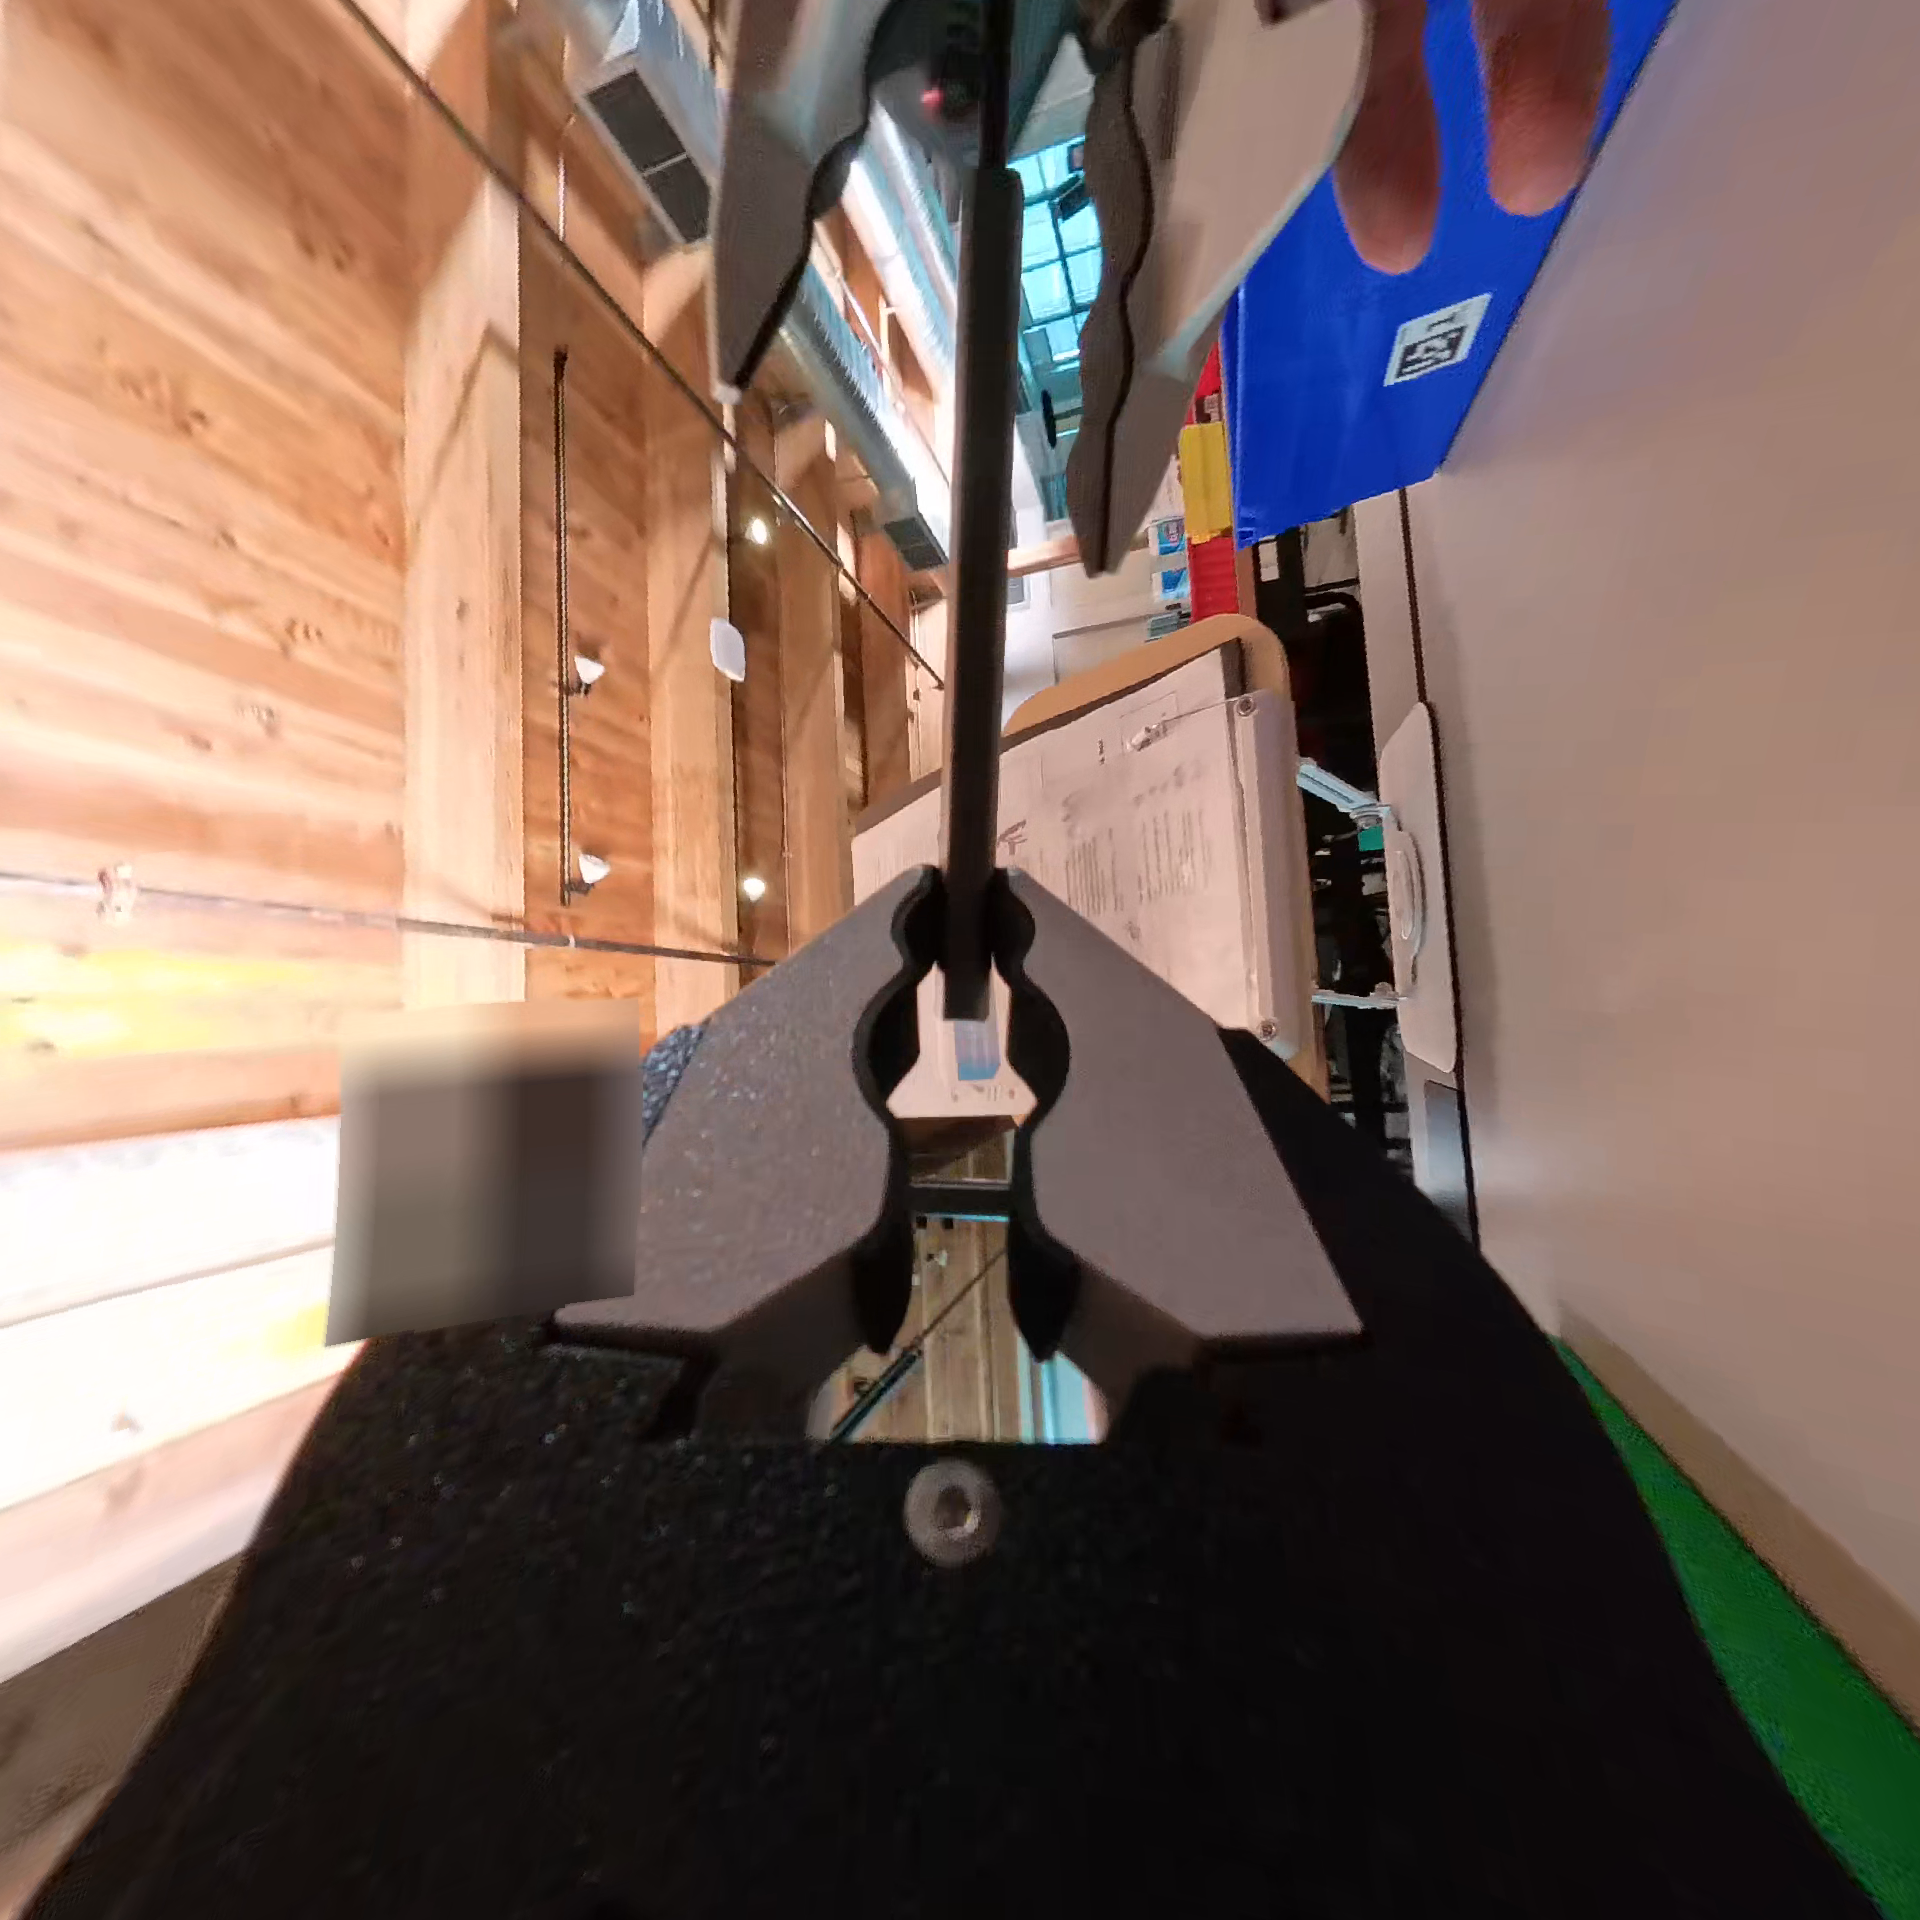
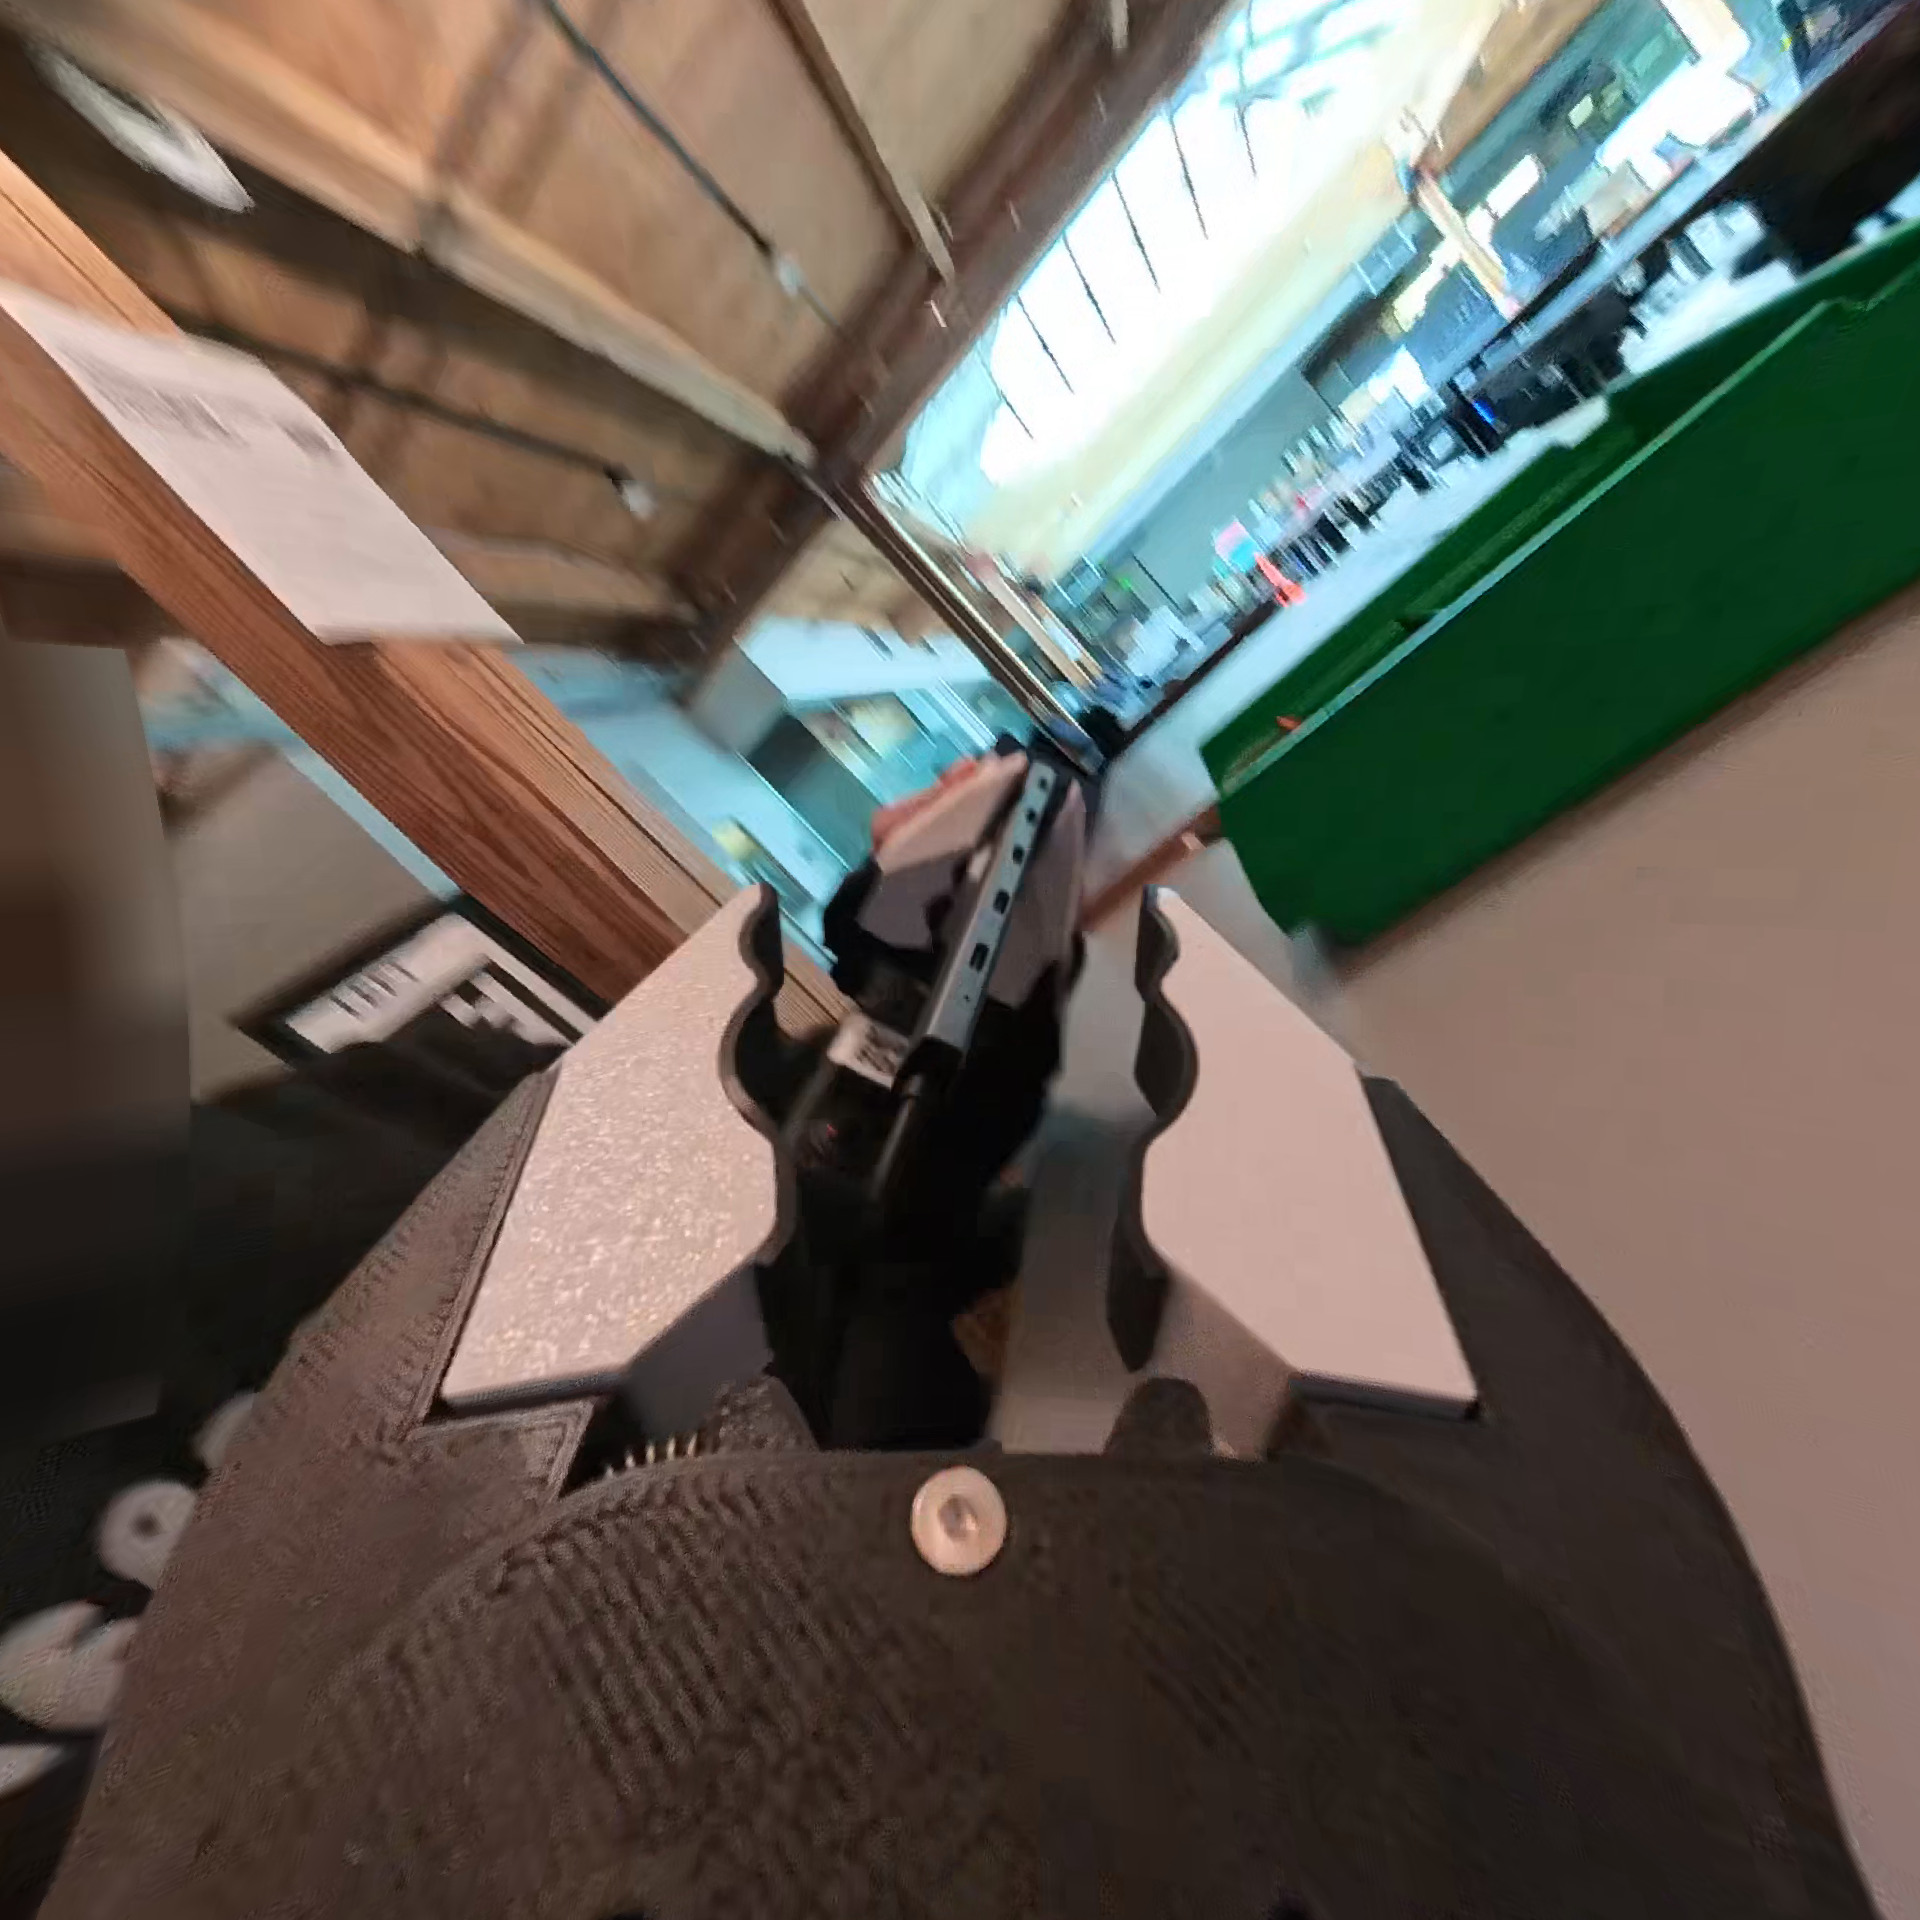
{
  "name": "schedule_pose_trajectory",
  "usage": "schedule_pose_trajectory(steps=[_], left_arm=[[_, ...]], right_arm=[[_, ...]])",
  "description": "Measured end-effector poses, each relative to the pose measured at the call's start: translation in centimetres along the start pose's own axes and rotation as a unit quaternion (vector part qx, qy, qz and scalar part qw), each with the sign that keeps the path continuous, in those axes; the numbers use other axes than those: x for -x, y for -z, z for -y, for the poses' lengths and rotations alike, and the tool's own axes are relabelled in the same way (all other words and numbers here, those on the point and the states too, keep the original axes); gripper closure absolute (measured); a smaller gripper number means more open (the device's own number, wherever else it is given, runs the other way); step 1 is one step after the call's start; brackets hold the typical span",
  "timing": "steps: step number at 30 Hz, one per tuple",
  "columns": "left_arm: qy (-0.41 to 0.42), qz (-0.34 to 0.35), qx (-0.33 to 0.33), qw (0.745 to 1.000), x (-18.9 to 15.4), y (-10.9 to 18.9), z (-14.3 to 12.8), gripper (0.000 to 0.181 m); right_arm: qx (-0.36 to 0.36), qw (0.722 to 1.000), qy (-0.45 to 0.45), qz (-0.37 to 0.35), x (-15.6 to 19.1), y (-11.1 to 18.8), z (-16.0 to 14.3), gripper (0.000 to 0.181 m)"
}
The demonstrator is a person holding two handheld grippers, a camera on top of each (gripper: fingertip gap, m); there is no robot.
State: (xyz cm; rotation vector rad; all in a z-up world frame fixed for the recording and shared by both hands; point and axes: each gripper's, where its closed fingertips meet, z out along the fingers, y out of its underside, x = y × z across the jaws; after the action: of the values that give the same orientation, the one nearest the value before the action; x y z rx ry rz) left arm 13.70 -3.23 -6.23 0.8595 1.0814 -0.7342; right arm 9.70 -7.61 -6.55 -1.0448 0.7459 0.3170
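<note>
Black and thin, a flat device (image 1: 977, 623) seen edge-on is being pinched at its near end by the left tool (image 1: 968, 935), whose dark scalloped fingers (image 1: 790, 1122) are closing narrowly on it from both sides. The slim black edge is running straight away from the left tool toward the right tool (image 1: 914, 457), which is showing at the far end of that view with its grey fingers spread to either side of the device and not touching it there. A person's fingertips (image 1: 1455, 135) are resting on the right tool's body, just beside a blue bin (image 1: 1382, 343) bearing a square printed marker. To the right of the left tool a pale counter (image 1: 1683, 831) is stretching away, with a green edge (image 1: 1766, 1621) nearby. In the right wrist view, the right tool (image 2: 956, 997) is standing wide, its pale grey fingers (image 2: 644, 1174) well apart, and the device (image 2: 977, 935) is lying between and beyond them, showing a silvery edge with a row of small ports; the left tool (image 2: 987, 831) is gripping it at the far end. A green bin (image 2: 1558, 686) is sitting on the counter (image 2: 1662, 1143) to the right of the right tool, and a wooden beam (image 2: 395, 707) is crossing on its left. The right wrist view is blurred.
</note>
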Motion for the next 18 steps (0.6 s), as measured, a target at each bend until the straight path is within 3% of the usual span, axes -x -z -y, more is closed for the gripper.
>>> schedule_pose_trajectory(steps=[1, 3, 5, 9, 11, 13, 15, 16, 17, 18], left_arm=[[-0.010, 0.001, -0.002, 1.000, -0.1, -0.1, 0.1, 0.174], [-0.019, 0.004, -0.006, 1.000, 0.0, -0.3, 0.1, 0.174], [-0.029, 0.001, -0.009, 1.000, -0.2, -0.5, 0.1, 0.174], [-0.006, -0.018, -0.011, 1.000, -1.0, -0.9, -0.4, 0.165], [0.072, -0.033, 0.010, 0.997, -1.2, -1.1, -1.5, 0.146], [0.205, -0.077, 0.034, 0.975, -1.8, -0.9, -2.8, 0.124], [0.395, -0.119, 0.037, 0.910, -2.0, -0.6, -3.3, 0.121], [0.501, -0.144, 0.029, 0.853, -2.0, -0.5, -3.0, 0.120], [0.611, -0.177, 0.013, 0.771, -1.8, -0.4, -2.2, 0.118], [0.712, -0.208, -0.008, 0.671, -1.4, -0.4, -1.2, 0.111]], right_arm=[[0.024, 0.999, 0.017, -0.025, -0.5, -0.2, -0.7, 0.115], [0.059, 0.996, 0.037, -0.062, -1.5, -0.3, -1.7, 0.115], [0.080, 0.995, 0.058, -0.033, -0.8, -0.5, -2.4, 0.167], [0.109, 0.983, 0.120, -0.082, -2.3, -0.3, -2.6, 0.173], [0.110, 0.964, 0.210, -0.118, -2.4, -0.1, -1.8, 0.173], [0.093, 0.919, 0.340, -0.177, -2.3, 0.3, 0.1, 0.173], [0.070, 0.842, 0.477, -0.242, -1.7, 0.8, 2.2, 0.173], [0.065, 0.796, 0.538, -0.270, -1.4, 1.0, 2.9, 0.173], [0.063, 0.738, 0.603, -0.296, -1.1, 1.1, 3.4, 0.174], [0.063, 0.679, 0.661, -0.313, -0.7, 1.0, 3.5, 0.174]])
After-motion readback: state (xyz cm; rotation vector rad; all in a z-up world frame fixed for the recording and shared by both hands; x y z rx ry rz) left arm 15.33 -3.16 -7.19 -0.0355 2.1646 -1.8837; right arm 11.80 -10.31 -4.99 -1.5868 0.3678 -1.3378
